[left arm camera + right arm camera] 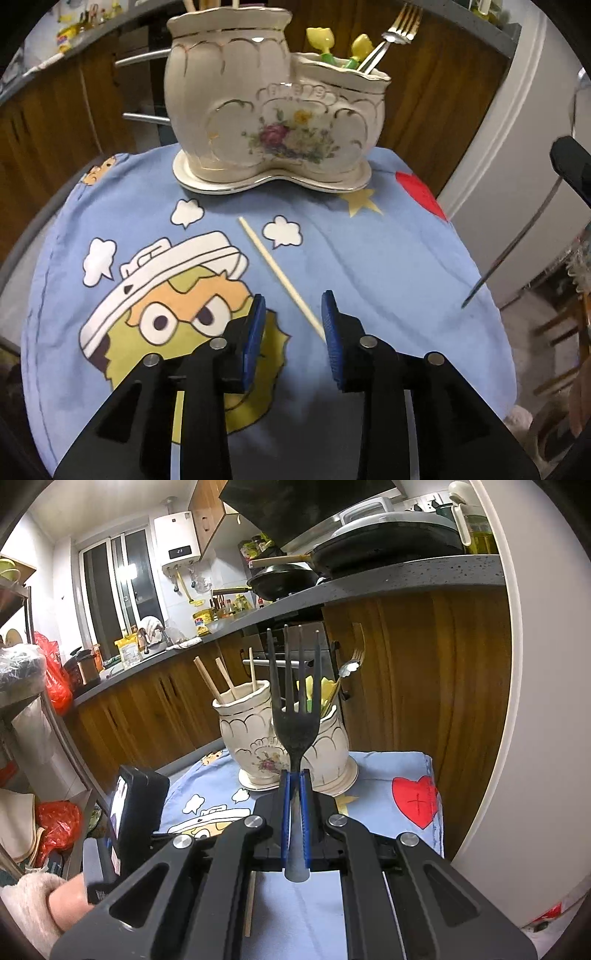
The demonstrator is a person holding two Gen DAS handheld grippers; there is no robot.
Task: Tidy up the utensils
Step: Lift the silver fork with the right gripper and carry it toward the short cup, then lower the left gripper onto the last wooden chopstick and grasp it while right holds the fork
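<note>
On cloth (369, 251), one chopstick (280, 275), one held fork (293, 701)

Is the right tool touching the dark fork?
Touching. The right wrist view shows the right tool with its blue pads pressed against the dark fork handle on both sides.

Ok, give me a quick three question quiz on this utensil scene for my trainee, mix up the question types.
1. True or false: the right claw is shut on the dark fork.
2. Which loose utensil lies on the blue cloth ahead of the left claw? A) spoon B) chopstick C) knife
3. Fill in: the ceramic holder's taller compartment holds ____.

Key: 1 true; 2 B; 3 chopsticks
</note>
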